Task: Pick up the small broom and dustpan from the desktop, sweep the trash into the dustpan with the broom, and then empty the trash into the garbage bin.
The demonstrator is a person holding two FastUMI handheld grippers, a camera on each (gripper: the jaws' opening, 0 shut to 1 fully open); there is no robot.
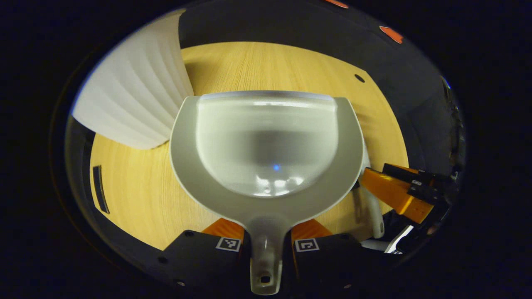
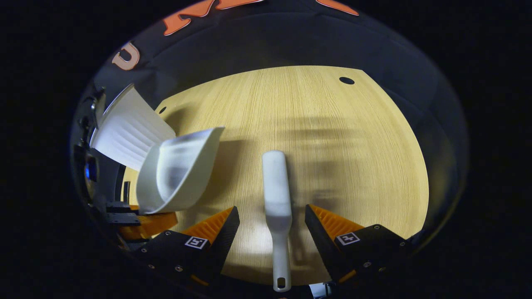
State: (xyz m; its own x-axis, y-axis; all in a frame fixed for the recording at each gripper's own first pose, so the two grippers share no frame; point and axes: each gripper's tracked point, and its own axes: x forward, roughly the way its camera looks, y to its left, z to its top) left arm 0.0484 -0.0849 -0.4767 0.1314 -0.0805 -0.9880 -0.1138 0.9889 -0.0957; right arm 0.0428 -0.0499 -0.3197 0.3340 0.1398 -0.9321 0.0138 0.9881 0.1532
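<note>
dustpan [image 1: 266,149] handle sits clamped in left tool [image 1: 266,243], probably beside bin [image 1: 133,95].

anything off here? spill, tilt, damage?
No damage or spill. The dustpan, clamped by its handle in the left tool, is tipped up off the desk, empty. No trash visible. The broom lies between the right tool's open fingers.

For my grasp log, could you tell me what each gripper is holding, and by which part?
The left gripper holds the dustpan by its handle. The right gripper is open astride the broom handle, holding nothing.
</note>
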